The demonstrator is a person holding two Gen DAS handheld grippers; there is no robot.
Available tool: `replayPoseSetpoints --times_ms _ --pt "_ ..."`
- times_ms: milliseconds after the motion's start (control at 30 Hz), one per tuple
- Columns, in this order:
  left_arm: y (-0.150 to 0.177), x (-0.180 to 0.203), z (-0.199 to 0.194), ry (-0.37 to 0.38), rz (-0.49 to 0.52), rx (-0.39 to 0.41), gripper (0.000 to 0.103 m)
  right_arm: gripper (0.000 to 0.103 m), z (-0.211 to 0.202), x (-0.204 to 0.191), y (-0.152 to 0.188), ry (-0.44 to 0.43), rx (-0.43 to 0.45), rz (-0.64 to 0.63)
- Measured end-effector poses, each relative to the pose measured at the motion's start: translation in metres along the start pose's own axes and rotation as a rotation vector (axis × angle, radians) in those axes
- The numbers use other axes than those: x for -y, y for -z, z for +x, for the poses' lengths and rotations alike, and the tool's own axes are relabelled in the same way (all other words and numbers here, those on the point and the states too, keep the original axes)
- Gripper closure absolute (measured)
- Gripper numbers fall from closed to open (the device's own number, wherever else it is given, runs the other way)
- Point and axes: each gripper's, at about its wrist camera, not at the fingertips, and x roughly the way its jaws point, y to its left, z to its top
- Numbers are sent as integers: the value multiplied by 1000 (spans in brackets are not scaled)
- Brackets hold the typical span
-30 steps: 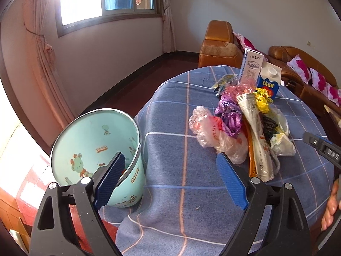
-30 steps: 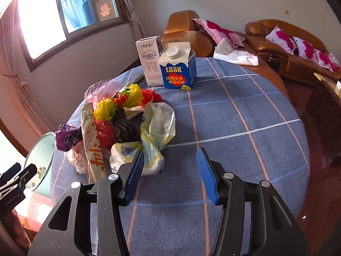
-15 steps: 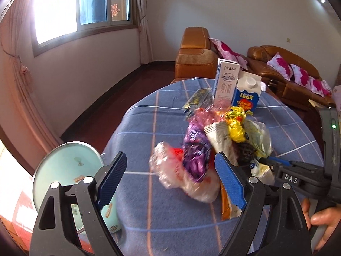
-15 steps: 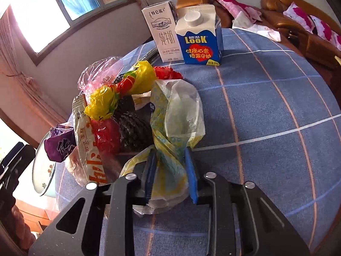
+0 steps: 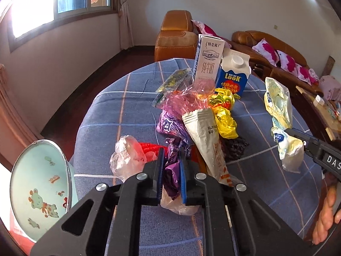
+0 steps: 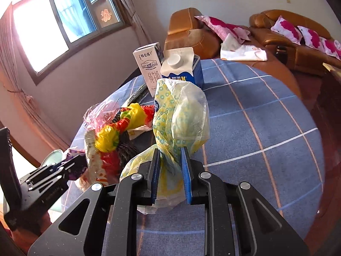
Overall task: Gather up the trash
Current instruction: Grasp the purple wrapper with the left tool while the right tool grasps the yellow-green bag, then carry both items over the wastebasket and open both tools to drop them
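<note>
Your left gripper (image 5: 171, 149): jaws closing, blue pads pinched narrow on the crumpled purple foil wrapper (image 5: 170, 170), at 6 o'clock of the trash pile. Clear thin plastic bag with red inside (image 5: 127, 155) sits just beside it at 9 o'clock, touching the pile. White long paper snack sleeve with orange print (image 5: 204, 136) lies just at 3 o'clock of your pads, tilted across the heap.

Your right gripper (image 6: 170, 155): jaws narrow, clamped on the twisted neck of the yellow-green patterned thin plastic bag (image 6: 181, 117); in the left wrist view that bag hangs clear of the blue checked tablecloth (image 5: 127, 106).

Mint-green round bin with cartoon animal print (image 5: 40, 187) stands off the table edge at 8 o'clock, mouth tilted toward the camera.

Mid pile: yellow-red knotted plastic bag (image 5: 223, 115), pink clear film (image 5: 187, 98), black mesh scrap (image 5: 233, 147).

Far, 12 o'clock: white tall milk carton (image 5: 207, 61) and blue-white capped carton (image 5: 233, 74), both upright, touching. Brown leather sofa (image 5: 177, 40) beyond.
</note>
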Motion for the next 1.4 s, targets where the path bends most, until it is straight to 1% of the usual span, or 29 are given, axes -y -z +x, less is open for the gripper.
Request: replayPoseSetpoints --times_ms 67,200,300,400,600,767,933,1167,1400 --pt "-3 -2 -5 5 -9 17 92 83 -3 -2 0 6 11 -9" --pt "-12 -1 -29 -23 -1 88 92 83 -12 -6 -1 15 35 -16" --pt "-18 -3 -43 -29 -14 118 92 83 -20 -9 -2 28 60 -23" --pt "-23 -4 -54 -51 -15 133 92 83 -28 -12 -1 27 73 -30" --pt "-22 -9 -75 -167 -15 155 92 83 -43 -24 0 36 106 -49" --pt "-18 -26 -99 -187 -61 190 92 83 -56 -38 2 27 132 -74" --pt "-13 -42 -122 -202 -92 226 92 83 -59 -53 2 23 149 -102" --pt "-4 -61 -137 -233 -139 238 92 83 -63 -84 8 -14 159 -158" --pt "7 -94 -152 -301 -192 241 92 83 -54 -121 10 -81 138 -213"
